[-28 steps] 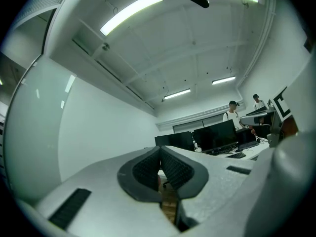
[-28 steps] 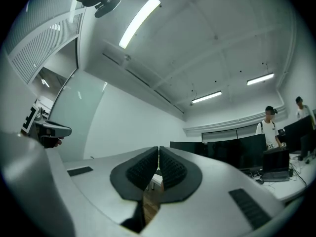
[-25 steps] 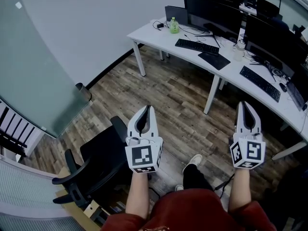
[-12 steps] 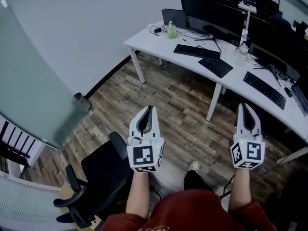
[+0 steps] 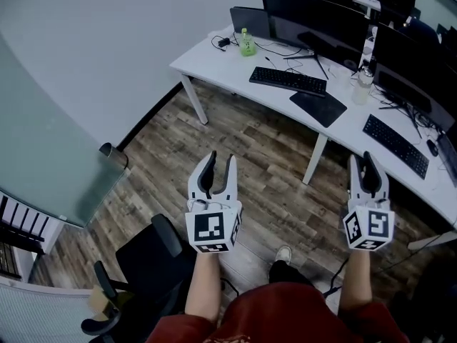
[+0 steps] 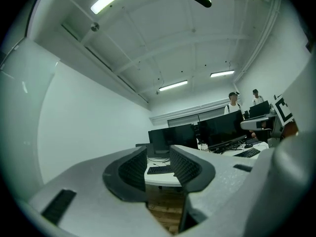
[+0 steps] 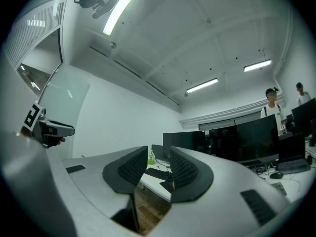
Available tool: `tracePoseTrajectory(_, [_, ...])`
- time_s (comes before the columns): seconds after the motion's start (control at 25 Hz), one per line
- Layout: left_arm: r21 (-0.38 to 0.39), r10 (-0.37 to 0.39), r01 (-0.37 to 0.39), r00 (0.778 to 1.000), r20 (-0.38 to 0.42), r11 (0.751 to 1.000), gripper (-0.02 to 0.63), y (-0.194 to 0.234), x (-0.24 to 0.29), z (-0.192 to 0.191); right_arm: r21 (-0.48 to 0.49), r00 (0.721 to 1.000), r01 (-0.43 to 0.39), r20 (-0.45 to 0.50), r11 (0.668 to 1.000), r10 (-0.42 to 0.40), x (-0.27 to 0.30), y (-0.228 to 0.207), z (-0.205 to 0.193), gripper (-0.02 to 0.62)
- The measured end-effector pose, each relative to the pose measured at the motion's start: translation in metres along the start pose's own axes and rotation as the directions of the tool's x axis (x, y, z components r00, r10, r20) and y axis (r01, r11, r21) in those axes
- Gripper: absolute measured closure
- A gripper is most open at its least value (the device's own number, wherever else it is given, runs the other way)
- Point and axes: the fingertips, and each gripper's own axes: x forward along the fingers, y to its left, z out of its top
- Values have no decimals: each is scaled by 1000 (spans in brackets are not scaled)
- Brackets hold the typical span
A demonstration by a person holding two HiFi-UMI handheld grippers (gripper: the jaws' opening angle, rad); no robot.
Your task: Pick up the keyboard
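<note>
The keyboard lies on the desk, before the monitors, right of the bottle.

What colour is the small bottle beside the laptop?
The small plastic bottle is bright green, clearest in the head view.

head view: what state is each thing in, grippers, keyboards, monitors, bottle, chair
left gripper: open, empty, jaws have just been opening
right gripper: open, empty, jaws have just been opening
keyboard: flat on desk, untouched
second keyboard: flat on desk, untouched
monitors: dark
bottle: upright
chair: unoccupied
</note>
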Motion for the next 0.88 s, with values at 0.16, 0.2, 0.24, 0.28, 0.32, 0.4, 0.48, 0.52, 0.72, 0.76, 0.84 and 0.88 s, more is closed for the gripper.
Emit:
tracePoseTrajectory(0.16, [-8,-57,57,997,-47,998,378,-8,52,-10,27,1000,-1,-11,1000,1,40,-24,-12,354])
tracePoseTrajectory(0.2, [-12,-74,73,995,-60,997,353,-10,64,-13,36,1000,0,-10,999,0,49,-30,-15,343])
tracePoseTrajectory(0.24, [-20,-85,84,994,-69,996,327,-12,76,-15,42,1000,2,-11,999,-2,57,-35,-17,321])
tracePoseTrajectory(0.28, [-28,-90,88,993,-72,996,314,-13,86,-16,46,1000,6,-13,999,-5,65,-41,-20,300])
tracePoseTrajectory(0.32, [-33,-88,86,993,-73,996,301,-13,96,-17,47,1000,10,-16,999,-9,73,-46,-22,283])
tracePoseTrajectory(0.4, [-21,-77,76,994,-76,997,298,-12,113,-17,48,1000,13,-22,999,-12,87,-55,-26,247])
tracePoseTrajectory(0.48, [7,-57,57,996,-73,998,298,-13,125,-18,50,1000,17,-17,999,-16,98,-63,-28,245])
tracePoseTrajectory(0.52, [19,-48,50,996,-72,999,298,-13,130,-18,49,1000,18,-11,999,-18,103,-66,-28,247])
tracePoseTrajectory(0.72, [28,-41,43,996,-79,999,298,-5,153,-23,41,1000,6,-9,999,-5,129,-67,-33,246])
tracePoseTrajectory(0.76, [23,-39,41,996,-78,999,298,-2,157,-23,41,1000,4,-10,999,-4,134,-65,-34,247])
tracePoseTrajectory(0.84, [16,-42,43,996,-78,999,298,4,168,-26,40,1000,2,-12,999,-2,146,-63,-36,247])
tracePoseTrajectory(0.88, [14,-42,44,996,-77,999,298,7,175,-28,38,1000,2,-13,999,-1,153,-62,-38,247])
